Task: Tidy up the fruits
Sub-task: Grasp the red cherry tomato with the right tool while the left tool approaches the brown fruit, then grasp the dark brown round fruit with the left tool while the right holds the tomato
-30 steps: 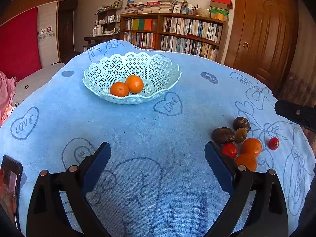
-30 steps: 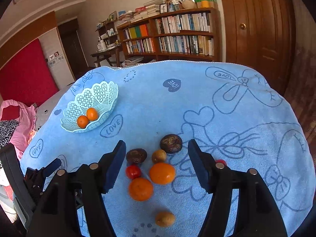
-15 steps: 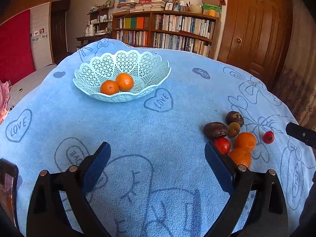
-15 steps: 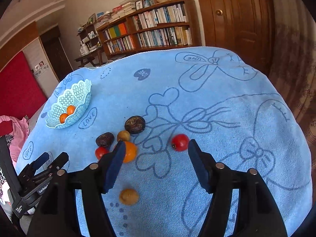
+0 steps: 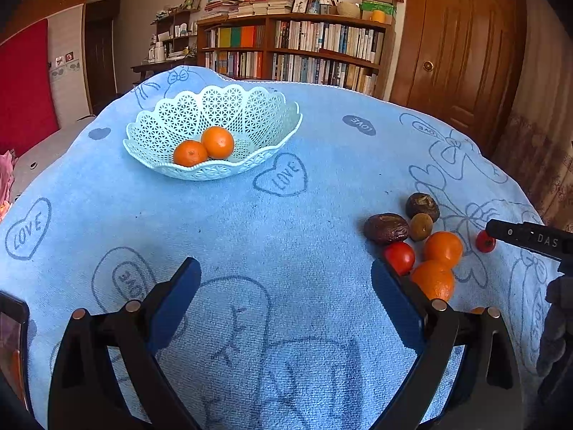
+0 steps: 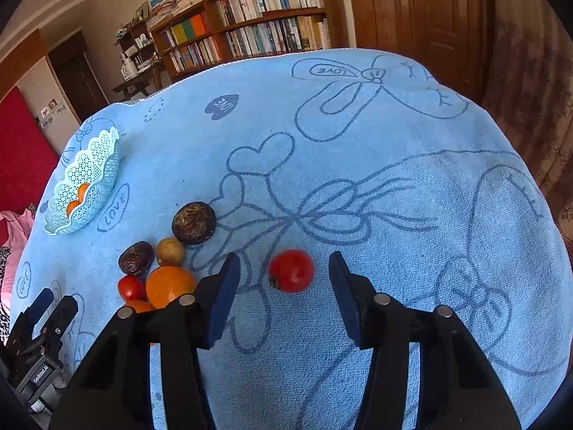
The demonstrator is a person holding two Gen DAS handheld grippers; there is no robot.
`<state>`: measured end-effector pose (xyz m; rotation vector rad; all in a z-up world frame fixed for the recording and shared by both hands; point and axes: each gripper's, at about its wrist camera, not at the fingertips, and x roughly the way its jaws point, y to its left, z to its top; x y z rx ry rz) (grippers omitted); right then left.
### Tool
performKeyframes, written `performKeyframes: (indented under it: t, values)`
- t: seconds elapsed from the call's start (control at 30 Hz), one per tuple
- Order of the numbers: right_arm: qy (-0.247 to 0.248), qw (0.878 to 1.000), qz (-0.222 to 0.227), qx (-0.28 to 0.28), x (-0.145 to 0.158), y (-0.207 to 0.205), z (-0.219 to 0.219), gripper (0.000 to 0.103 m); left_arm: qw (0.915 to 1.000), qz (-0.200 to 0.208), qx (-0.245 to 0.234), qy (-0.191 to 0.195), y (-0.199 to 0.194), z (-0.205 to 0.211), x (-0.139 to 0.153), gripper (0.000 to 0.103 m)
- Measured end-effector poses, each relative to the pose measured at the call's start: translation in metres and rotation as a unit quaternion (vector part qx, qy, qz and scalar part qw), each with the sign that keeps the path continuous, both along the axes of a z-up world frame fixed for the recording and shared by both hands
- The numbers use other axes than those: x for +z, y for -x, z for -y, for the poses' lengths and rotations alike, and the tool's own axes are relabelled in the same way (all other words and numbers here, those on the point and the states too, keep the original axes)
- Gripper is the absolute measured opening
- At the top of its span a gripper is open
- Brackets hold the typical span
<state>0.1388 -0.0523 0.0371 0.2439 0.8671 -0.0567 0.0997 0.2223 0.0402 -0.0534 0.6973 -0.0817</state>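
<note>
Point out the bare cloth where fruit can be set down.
Free: the wide stretch between the basket and the fruit cluster, and the cloth right of the lone tomato. Crowded: the cluster itself, beside the right gripper.

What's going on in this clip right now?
A person is sorting fruit on a blue towel with two grippers. The right hand-held gripper is open, with a lone red tomato lying between its fingers, not yet gripped. The left hand-held gripper is open and holds nothing above the towel. Two oranges already sit in the lattice basket; a cluster of fruit still lies on the towel.
</note>
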Motion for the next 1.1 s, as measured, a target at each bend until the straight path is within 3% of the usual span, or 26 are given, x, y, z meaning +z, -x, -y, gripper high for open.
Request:
performKeyframes:
  t: [0.33, 0.5, 0.8, 0.9, 1.07, 1.1]
  values:
    - [0.004, 1.000, -0.017, -0.003, -0.019, -0.019, 0.003, 0.040, 0.9989, -0.027, -0.035, 0.016, -0.013, 0.010, 0.001, 0.097]
    - [0.007, 1.000, -0.009, 0.005, -0.019, -0.014, 0.000, 0.030, 0.9965, -0.043, -0.069, 0.022, -0.026, 0.029, 0.002, 0.097]
    - [-0.003, 1.000, 0.002, 0.007, -0.019, -0.003, 0.001, 0.030, 0.9937, -0.063, -0.083, 0.040, -0.054, 0.049, -0.002, 0.097]
    - [-0.004, 1.000, 0.003, 0.009, -0.019, -0.002, 0.000, 0.030, 0.9930, -0.070, -0.087, 0.038, -0.064, 0.055, -0.003, 0.091]
    - [-0.009, 1.000, 0.004, 0.009, -0.019, -0.001, 0.001, 0.030, 0.9904, -0.087, -0.102, 0.035, -0.079, 0.062, -0.009, 0.068]
    - [-0.010, 1.000, 0.004, 0.009, -0.019, -0.002, 0.001, 0.030, 0.9893, -0.092, -0.107, 0.037, -0.081, 0.063, -0.011, 0.067]
